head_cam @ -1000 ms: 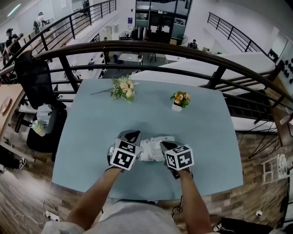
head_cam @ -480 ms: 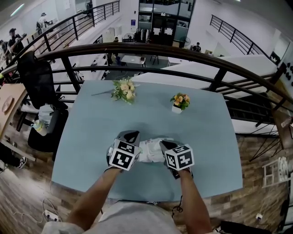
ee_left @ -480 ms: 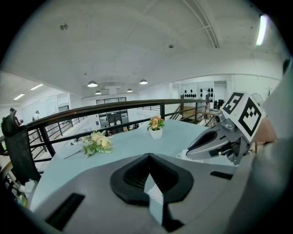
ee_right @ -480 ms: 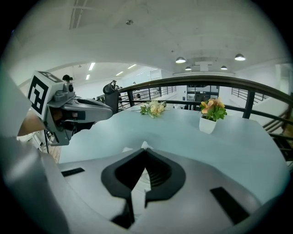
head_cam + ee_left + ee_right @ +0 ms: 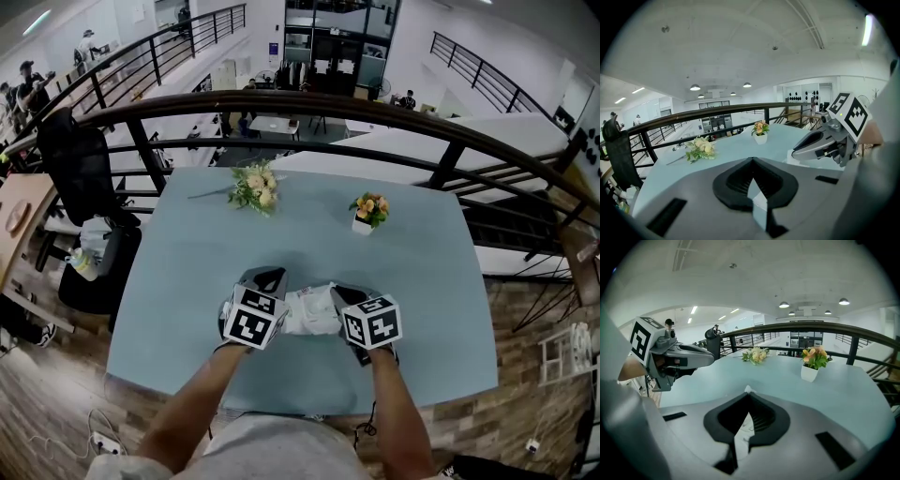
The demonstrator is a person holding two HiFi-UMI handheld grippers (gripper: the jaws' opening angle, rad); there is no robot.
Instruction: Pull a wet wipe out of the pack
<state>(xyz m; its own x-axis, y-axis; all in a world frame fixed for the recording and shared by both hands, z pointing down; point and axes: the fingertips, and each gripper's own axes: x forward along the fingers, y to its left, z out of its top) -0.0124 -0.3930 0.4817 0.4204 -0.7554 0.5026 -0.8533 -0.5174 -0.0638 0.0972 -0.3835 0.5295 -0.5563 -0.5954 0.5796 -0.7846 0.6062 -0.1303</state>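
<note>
The white wet wipe pack [image 5: 311, 310] lies on the pale blue table [image 5: 187, 281] near its front edge, between my two grippers. My left gripper [image 5: 279, 287] is at the pack's left end and my right gripper [image 5: 336, 299] at its right end. In the left gripper view the jaws of the left gripper [image 5: 752, 161] meet, with a white sliver in the slit. The right gripper [image 5: 749, 394] is shut too, with printed white film in its slit and a small white tip [image 5: 749, 389] poking past the jaws. Whether that tip is wipe or pack film I cannot tell.
A loose bunch of flowers [image 5: 255, 185] lies at the table's far left and a small white pot of flowers [image 5: 367, 208] stands at the far right. A dark railing [image 5: 309, 98] runs behind the table. A black chair [image 5: 70, 159] stands to the left.
</note>
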